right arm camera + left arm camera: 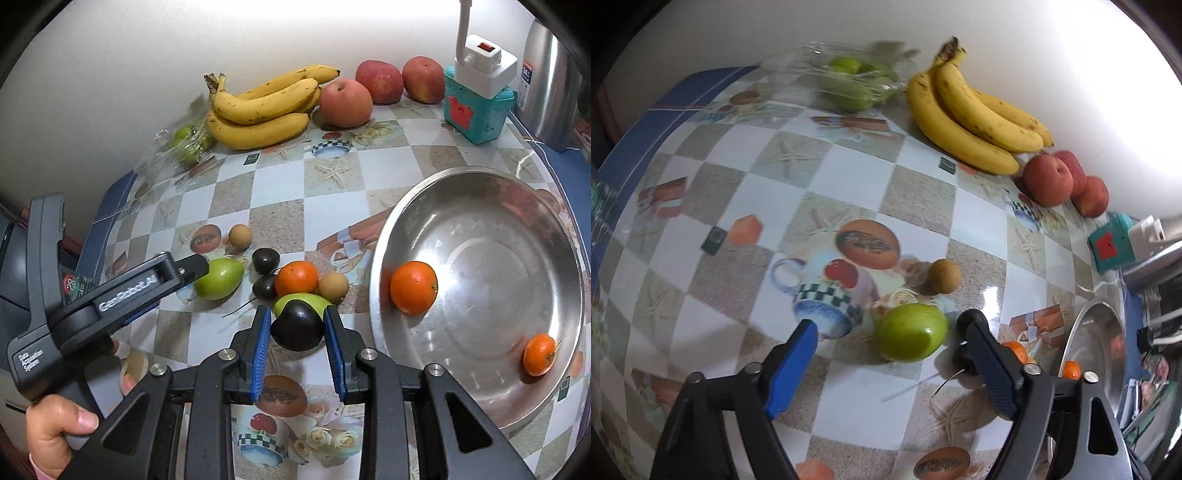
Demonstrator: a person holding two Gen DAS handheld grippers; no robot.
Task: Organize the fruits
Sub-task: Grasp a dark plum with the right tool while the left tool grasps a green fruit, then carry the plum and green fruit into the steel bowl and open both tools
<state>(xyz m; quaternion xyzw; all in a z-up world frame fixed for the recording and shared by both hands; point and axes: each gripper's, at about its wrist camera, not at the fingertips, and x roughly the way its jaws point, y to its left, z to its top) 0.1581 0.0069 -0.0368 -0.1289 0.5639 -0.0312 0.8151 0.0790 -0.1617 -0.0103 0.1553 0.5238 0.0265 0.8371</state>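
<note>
My right gripper is shut on a dark plum, held just above the table. Behind the plum lie a green fruit, an orange, a brown longan and two dark cherries. My left gripper is open around a green fruit on the table, fingers either side and apart from it; it also shows in the right wrist view. A steel bowl at right holds two oranges.
Bananas, three red apples and a clear bag of green fruit sit along the back wall. A teal toy box and a steel kettle stand at back right. A lone longan lies ahead of the left gripper.
</note>
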